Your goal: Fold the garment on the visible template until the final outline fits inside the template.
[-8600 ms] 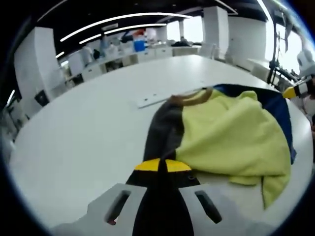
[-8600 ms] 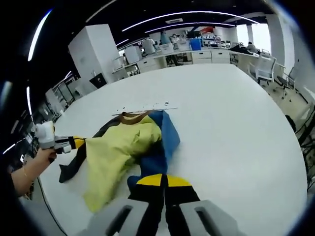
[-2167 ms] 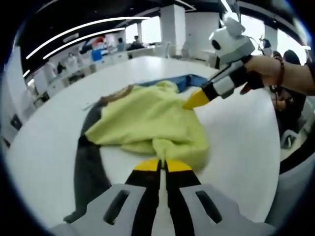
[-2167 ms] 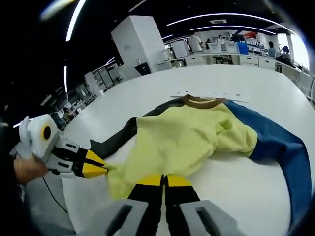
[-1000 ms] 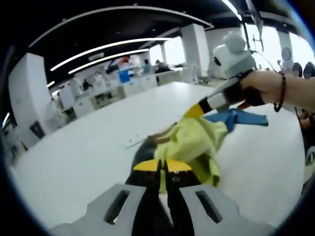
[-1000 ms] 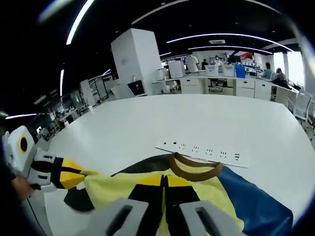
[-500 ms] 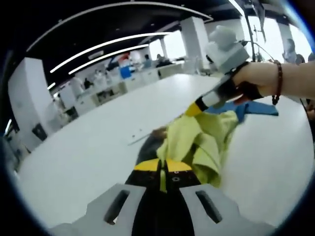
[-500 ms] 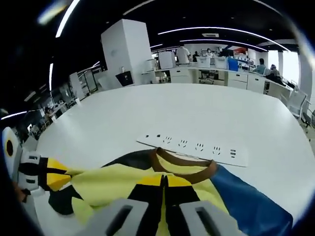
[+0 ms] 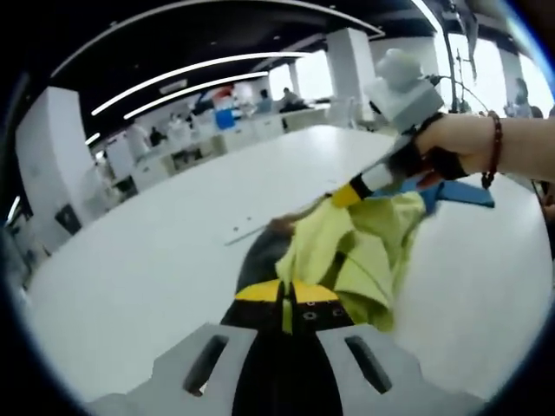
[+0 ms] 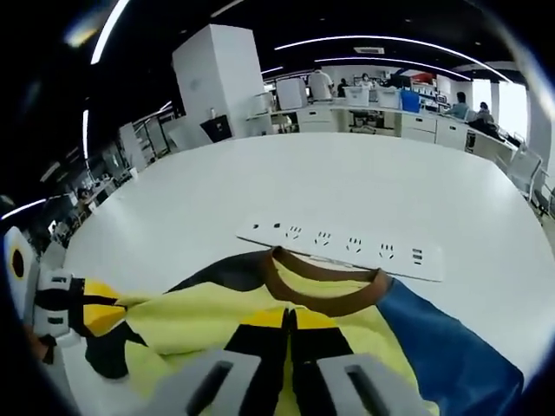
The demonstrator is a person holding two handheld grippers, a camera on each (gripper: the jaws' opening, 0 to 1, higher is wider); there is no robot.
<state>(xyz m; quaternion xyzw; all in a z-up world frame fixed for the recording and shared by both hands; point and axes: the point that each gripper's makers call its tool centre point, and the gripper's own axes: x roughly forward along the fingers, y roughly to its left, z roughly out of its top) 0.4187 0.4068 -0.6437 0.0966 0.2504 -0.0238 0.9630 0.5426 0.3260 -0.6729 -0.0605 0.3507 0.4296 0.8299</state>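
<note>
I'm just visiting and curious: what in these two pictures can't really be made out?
- Shirt hem: right gripper view, cut off by the bottom edge and the right gripper.
- Dark sleeve: left gripper view, its end behind the left gripper.
- Any template: not made out on the table.
- Far people: too small.

a wide bare stretch of the white bench (image 9: pixel 156 260) is seen to the left of the garment (image 9: pixel 347 251) in the left gripper view, and passage there is blocked by nothing. in that view the right side is taken up by the right claw (image 9: pixel 347 196) and the hand (image 9: pixel 460 143) holding it, raised above the cloth. in the right gripper view a white power strip (image 10: pixel 342 239) is laid flat across the bench just beyond the garment's brown collar (image 10: pixel 316 279), apart from it by a narrow gap. past the strip the bench surface (image 10: pixel 364 186) is left open. the left claw (image 10: pixel 108 314) is seen at the left edge, with yellow cloth held in it.
</note>
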